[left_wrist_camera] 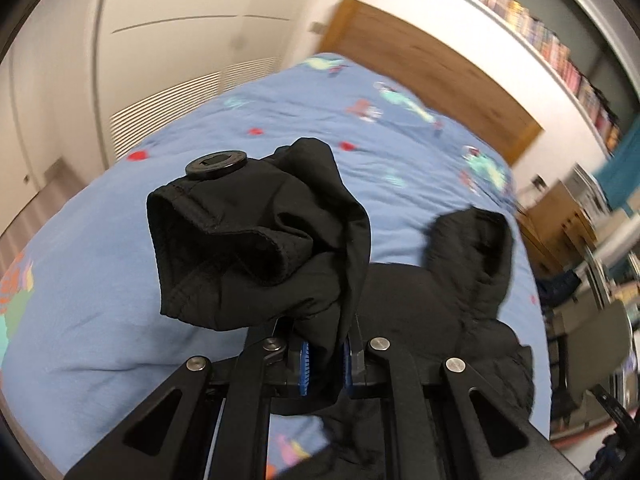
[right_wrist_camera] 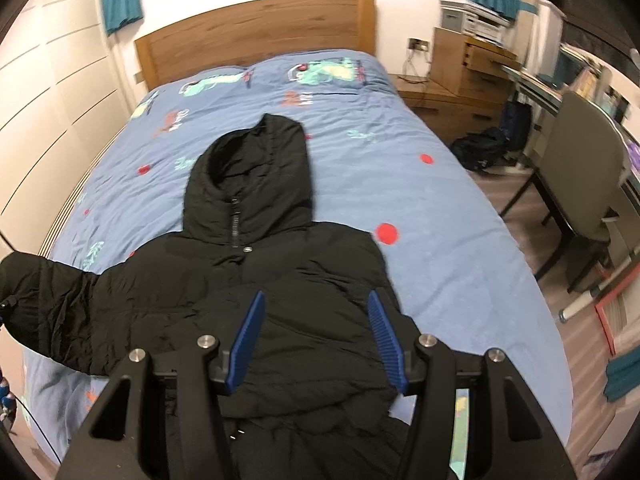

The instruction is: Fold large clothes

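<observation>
Overhead, left gripper point(left_wrist_camera: 325, 364) angled down, jaws pinched on sleeve cuff point(left_wrist_camera: 240, 248), lifted clear of bed point(right_wrist_camera: 440, 216). Right gripper point(right_wrist_camera: 316, 336) angled down above black hooded jacket point(right_wrist_camera: 280, 264), jaws half spread, empty. Jacket lies toward bed's foot edge, hood point(right_wrist_camera: 256, 168) pointing at headboard point(right_wrist_camera: 256, 28).

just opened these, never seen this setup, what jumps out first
A black hooded jacket lies spread on a blue patterned duvet, hood toward the wooden headboard. The left gripper is shut on the jacket's sleeve cuff, bunched up close to its camera. The right gripper hangs open above the jacket's body.
</observation>
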Demonstrator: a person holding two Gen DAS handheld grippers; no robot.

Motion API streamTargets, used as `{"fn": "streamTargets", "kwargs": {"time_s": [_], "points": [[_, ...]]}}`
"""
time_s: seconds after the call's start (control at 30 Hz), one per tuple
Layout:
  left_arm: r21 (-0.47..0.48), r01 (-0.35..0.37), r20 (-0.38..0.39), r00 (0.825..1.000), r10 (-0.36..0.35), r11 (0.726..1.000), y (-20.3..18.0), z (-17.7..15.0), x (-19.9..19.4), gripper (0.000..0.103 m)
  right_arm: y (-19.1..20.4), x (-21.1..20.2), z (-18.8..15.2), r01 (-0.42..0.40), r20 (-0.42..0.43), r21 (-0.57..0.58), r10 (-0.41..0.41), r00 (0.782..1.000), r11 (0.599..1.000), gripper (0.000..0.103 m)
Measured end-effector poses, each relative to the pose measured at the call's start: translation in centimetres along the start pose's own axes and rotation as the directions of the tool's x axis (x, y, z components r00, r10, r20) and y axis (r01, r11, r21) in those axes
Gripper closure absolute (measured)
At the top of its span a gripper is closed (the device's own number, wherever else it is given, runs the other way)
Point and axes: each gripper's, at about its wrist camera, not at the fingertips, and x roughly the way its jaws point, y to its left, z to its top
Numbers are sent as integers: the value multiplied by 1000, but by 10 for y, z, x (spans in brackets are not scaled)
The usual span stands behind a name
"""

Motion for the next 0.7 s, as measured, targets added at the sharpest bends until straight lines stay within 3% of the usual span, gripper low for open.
{"fn": "streamTargets", "kwargs": {"time_s": [0.2,0.4,0.7], "points": [[132,60,-26,998,-57,989,-75,-12,-8,92,-46,-17,-5,22,18,74,-23,1000,997,51],[252,118,-87,991,-99,961,-146,-31,5,92,-81,-27,-11,48,27,104,-51,998,993,51],[451,138,-185,981,-59,882,-231,-91,52,92,-141,-24,-33,102,3,185,-105,995,977,50]]}}
